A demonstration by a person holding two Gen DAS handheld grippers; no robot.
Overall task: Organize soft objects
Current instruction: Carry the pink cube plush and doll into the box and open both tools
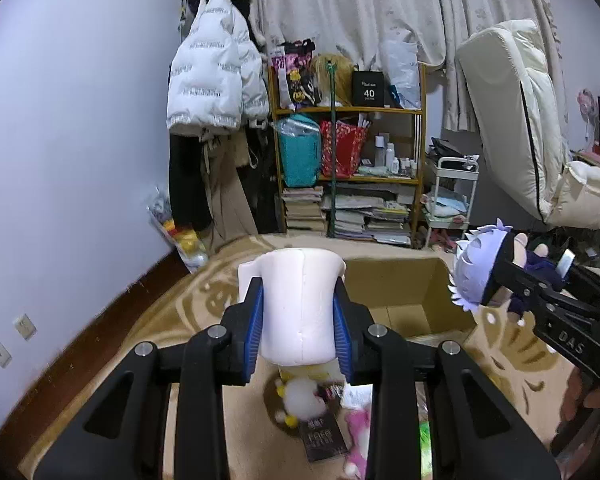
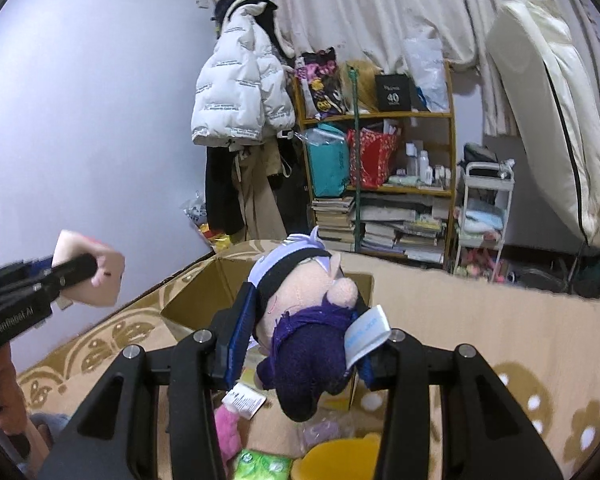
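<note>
My left gripper (image 1: 298, 300) is shut on a white soft block (image 1: 298, 304) and holds it above an open cardboard box (image 1: 404, 280). In the right wrist view the same left gripper (image 2: 96, 270) and block (image 2: 100, 272) show at the left. My right gripper (image 2: 304, 320) is shut on a plush doll (image 2: 304, 328) with lilac hair, a black blindfold and purple clothes, over the box (image 2: 196, 292). The doll also shows in the left wrist view (image 1: 480, 272) at the right, held by the right gripper (image 1: 496, 280).
The box holds a white fluffy toy (image 1: 300, 398), a pink plush (image 2: 228, 426), a green packet (image 2: 262, 465) and a yellow item (image 2: 336, 458). A patterned beige blanket (image 2: 500, 340) lies around the box. A cluttered shelf (image 1: 348, 148), hung coats (image 1: 216, 80) and a leaning mattress (image 1: 516, 120) stand behind.
</note>
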